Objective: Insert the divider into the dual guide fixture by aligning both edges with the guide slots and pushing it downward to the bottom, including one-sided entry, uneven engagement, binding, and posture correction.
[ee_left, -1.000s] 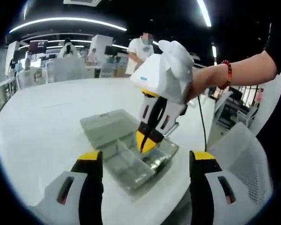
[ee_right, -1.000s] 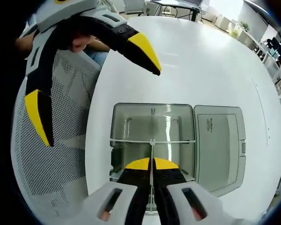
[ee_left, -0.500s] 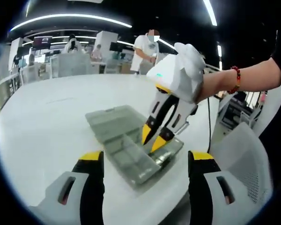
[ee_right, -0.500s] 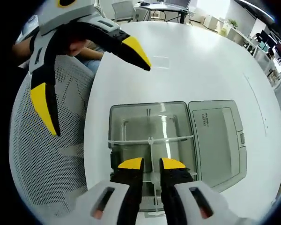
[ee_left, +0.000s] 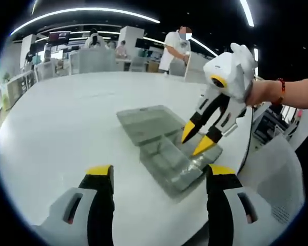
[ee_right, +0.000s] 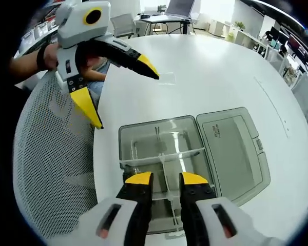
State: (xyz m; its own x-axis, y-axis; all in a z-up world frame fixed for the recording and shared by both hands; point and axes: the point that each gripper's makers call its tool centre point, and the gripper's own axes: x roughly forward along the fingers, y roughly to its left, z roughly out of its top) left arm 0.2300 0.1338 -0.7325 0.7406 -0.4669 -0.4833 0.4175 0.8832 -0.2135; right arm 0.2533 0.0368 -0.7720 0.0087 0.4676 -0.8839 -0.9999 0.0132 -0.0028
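- divider (ee_right: pixel 167 171) sits upright in the clear fixture box (ee_right: pixel 143 134), at 12 o'clock off the right gripper (ee_right: pixel 166 180)
- looks thin, light, bendy plastic, so pinch its top edge mid-span
- right gripper's jaws are parted, holding nothing; left gripper (ee_left: pixel 158 174) is wide open too

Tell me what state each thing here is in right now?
Clear box: lid open, lying flat beside it.
Divider: standing upright inside the box, not held.
Right hand-held gripper: open, above the divider.
Left hand-held gripper: open, holding nothing.
Table: white, carrying the box.
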